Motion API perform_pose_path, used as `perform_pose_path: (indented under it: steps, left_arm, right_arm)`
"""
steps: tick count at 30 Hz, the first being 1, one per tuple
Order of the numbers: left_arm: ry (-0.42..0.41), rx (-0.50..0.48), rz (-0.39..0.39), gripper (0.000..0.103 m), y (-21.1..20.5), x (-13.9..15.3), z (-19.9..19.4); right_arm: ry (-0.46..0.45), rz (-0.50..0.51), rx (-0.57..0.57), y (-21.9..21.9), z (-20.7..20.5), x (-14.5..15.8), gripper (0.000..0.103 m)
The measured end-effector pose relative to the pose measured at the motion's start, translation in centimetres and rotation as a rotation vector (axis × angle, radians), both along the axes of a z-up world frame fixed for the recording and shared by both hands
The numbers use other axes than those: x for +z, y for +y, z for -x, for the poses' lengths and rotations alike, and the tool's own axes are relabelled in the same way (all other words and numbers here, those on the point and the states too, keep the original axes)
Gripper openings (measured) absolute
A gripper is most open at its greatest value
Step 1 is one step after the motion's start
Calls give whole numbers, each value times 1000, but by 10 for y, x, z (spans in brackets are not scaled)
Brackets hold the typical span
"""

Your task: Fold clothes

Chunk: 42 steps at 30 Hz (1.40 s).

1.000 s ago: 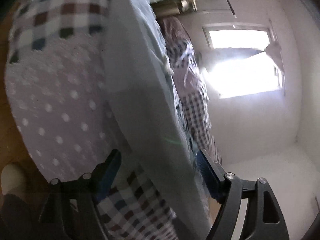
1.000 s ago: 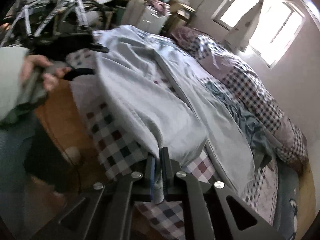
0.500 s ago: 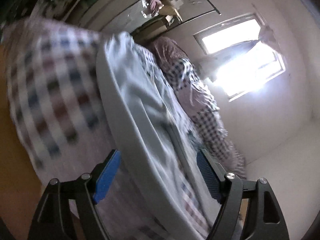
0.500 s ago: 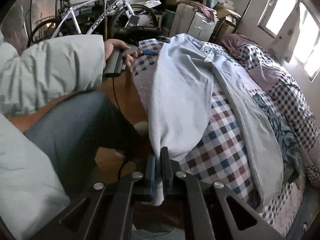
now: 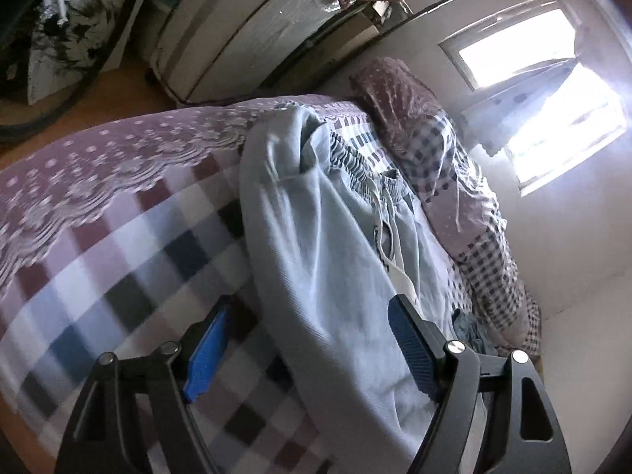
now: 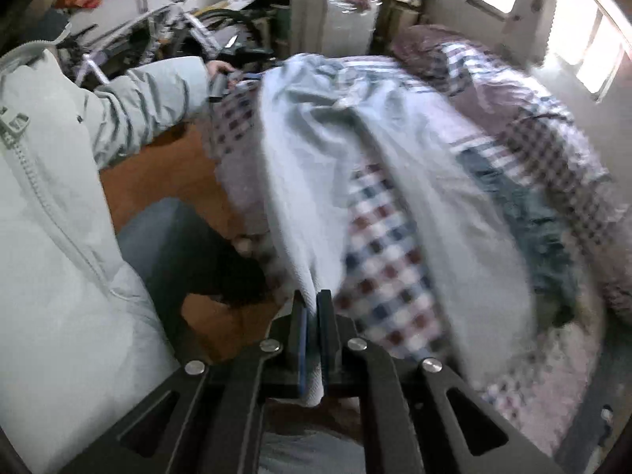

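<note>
Light blue sweatpants (image 5: pixel 324 237) lie lengthwise on a bed with a checked cover (image 5: pixel 118 268). Their elastic waistband with a white drawstring (image 5: pixel 379 205) is at the far end. My left gripper (image 5: pixel 308 308) is open, its blue pads on either side of the pants fabric and just above it. In the right wrist view the pants (image 6: pixel 316 150) stretch away from me, and my right gripper (image 6: pixel 312 296) is shut on the hem of one leg at the bed's near edge. A hand holds the left gripper (image 6: pixel 219 79) near the waistband.
A dark teal garment (image 6: pixel 525 213) lies crumpled on the bed's right side. A person's pale sleeve (image 6: pixel 150 98) and knee are at the left over the wooden floor (image 6: pixel 173 166). A bicycle (image 6: pixel 177 31), boxes and a white case (image 5: pixel 245 39) stand behind the bed.
The left gripper has swung up from the bed's side to above the pants near the waistband, still open. The right gripper has kept hold of the leg hem while its view turned right.
</note>
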<state>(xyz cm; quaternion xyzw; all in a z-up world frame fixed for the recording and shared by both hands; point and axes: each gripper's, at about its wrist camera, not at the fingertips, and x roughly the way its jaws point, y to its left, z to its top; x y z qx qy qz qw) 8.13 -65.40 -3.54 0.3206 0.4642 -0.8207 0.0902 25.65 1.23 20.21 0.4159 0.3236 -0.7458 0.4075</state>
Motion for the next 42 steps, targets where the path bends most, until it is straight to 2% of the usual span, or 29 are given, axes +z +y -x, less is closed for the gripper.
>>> perform_pose_path:
  steps: [2, 4, 6, 7, 9, 17, 24, 28, 32, 36, 39, 42]
  left_arm:
    - [-3, 3, -14, 79, -2, -2, 10]
    - [-7, 20, -33, 68, -4, -4, 18]
    - [-4, 33, -46, 36, -4, -3, 21]
    - [4, 36, -47, 29, -2, 1, 18]
    - [22, 43, -48, 8, 1, 8, 11]
    - [94, 66, -55, 5, 15, 41, -20]
    - [214, 50, -62, 5, 45, 113, -73]
    - [211, 92, -95, 5, 49, 144, -74]
    - [192, 133, -96, 5, 52, 169, -50]
    - [168, 151, -56, 5, 62, 195, -4]
    - [126, 157, -17, 5, 71, 212, 42]
    - [61, 133, 59, 5, 91, 223, 103]
  right_arm:
    - [33, -17, -36, 6, 3, 8, 3]
    - [49, -36, -63, 12, 2, 13, 3]
    - [62, -56, -71, 14, -1, 15, 3]
    - [64, -63, -71, 15, -3, 15, 3]
    - [70, -75, -62, 14, -8, 15, 3]
    - [125, -109, -68, 22, -25, 13, 3]
    - [183, -86, -128, 46, -35, 32, 3]
    - [240, -110, -157, 64, -23, 47, 3]
    - [270, -147, -170, 83, 12, 54, 3]
    - [269, -153, -178, 99, 55, 55, 3]
    - [224, -154, -182, 106, 100, 44, 4]
    - [157, -160, -194, 115, 149, 22, 4]
